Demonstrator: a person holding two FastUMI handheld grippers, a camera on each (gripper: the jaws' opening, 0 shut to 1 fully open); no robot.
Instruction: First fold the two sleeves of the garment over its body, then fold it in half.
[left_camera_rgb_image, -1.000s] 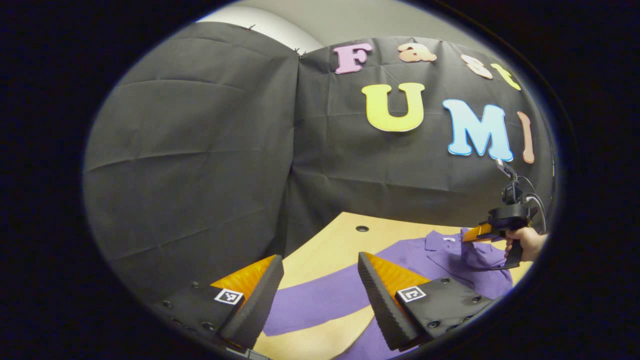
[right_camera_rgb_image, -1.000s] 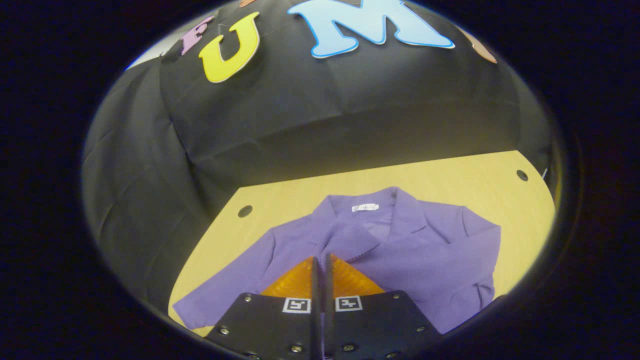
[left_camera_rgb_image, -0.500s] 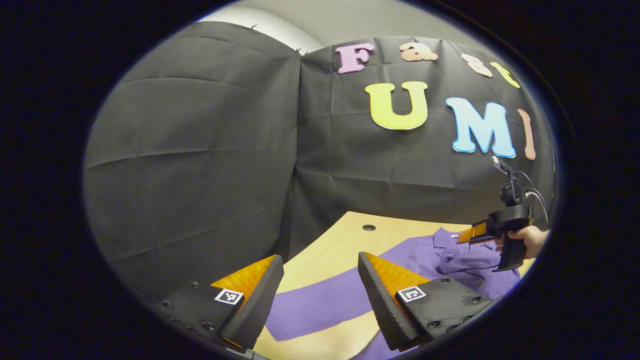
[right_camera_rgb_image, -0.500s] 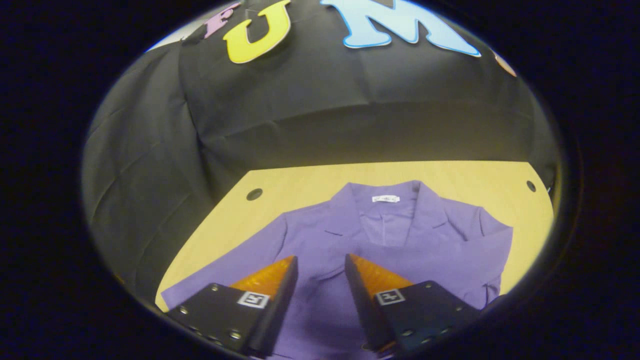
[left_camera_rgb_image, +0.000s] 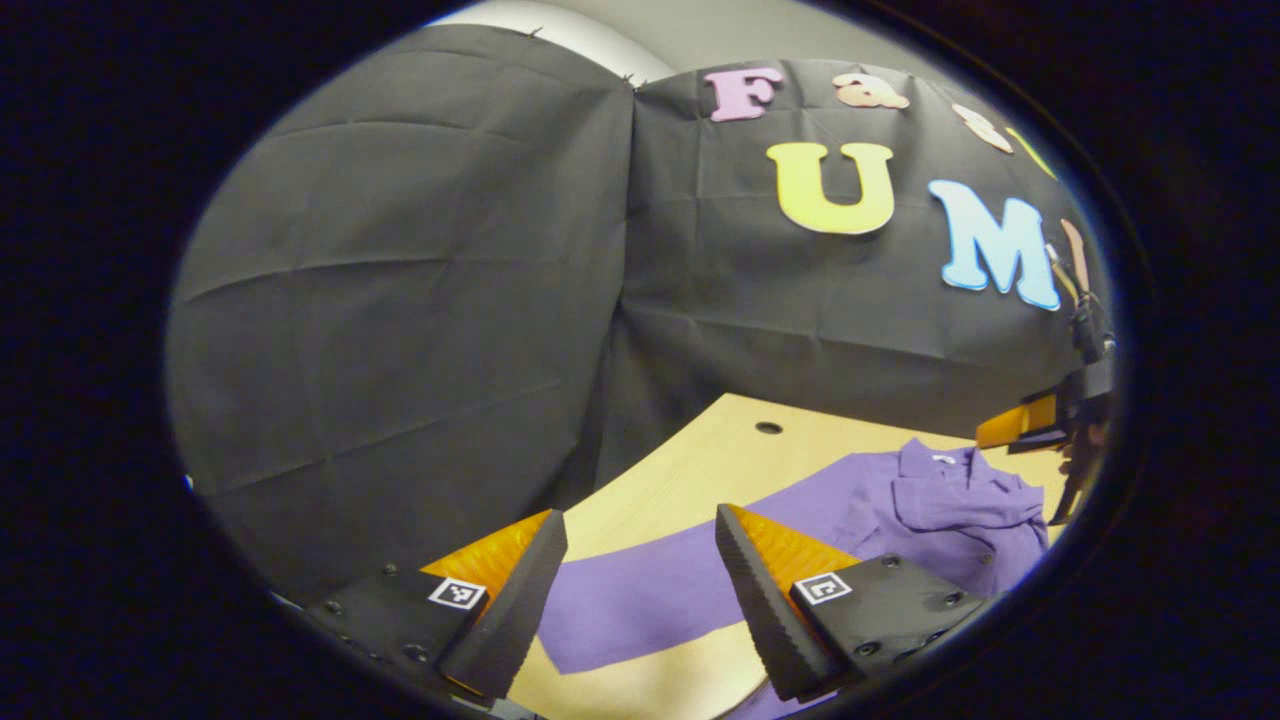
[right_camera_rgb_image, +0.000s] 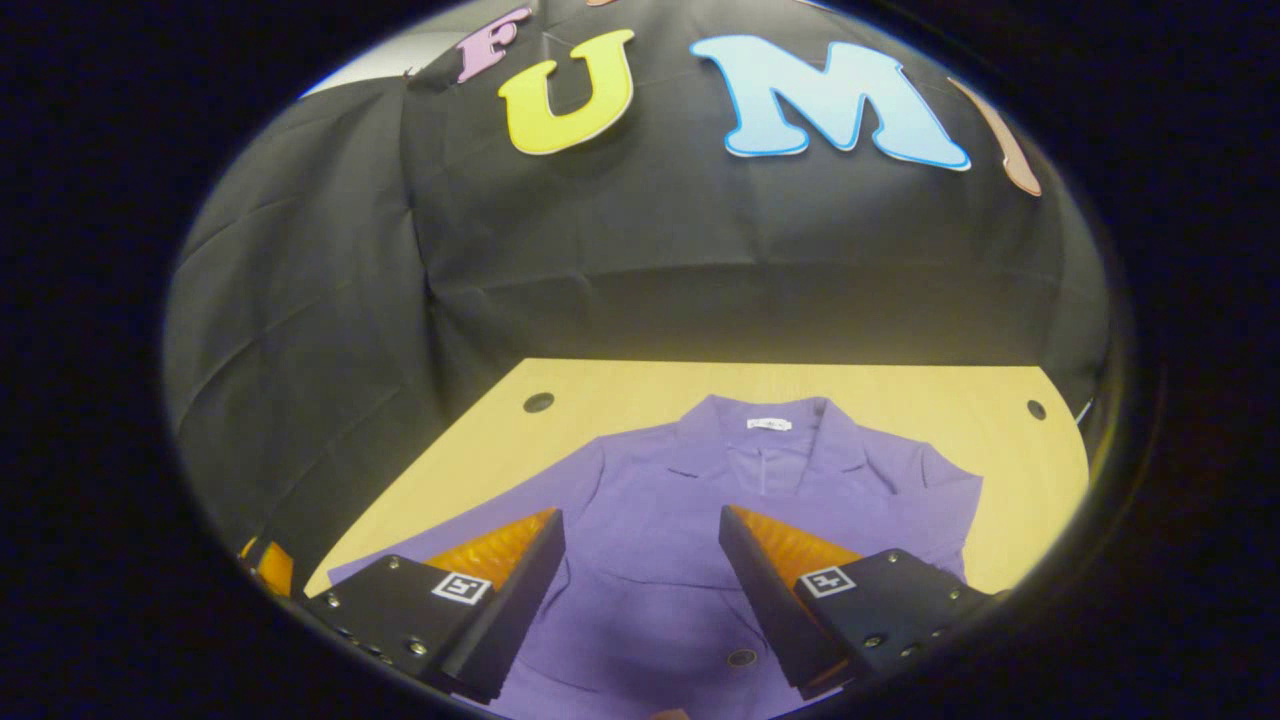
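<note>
Desk (right_camera_rgb_image: 620, 385), pale wood top with round holes near its two far corners, bearing one purple garment (right_camera_rgb_image: 700, 500) laid flat, collar toward the far edge, one sleeve (left_camera_rgb_image: 660, 600) stretched out sideways.

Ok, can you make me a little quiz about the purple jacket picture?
1. True or false: the right gripper is clamped on the purple cloth jacket.
2. Which sleeve lies stretched out flat on the yellow wooden table: A the left sleeve, B the right sleeve, C neither?
3. Fill in: the left gripper's jaws are ____.

Key: 1 false; 2 A; 3 open.
</note>
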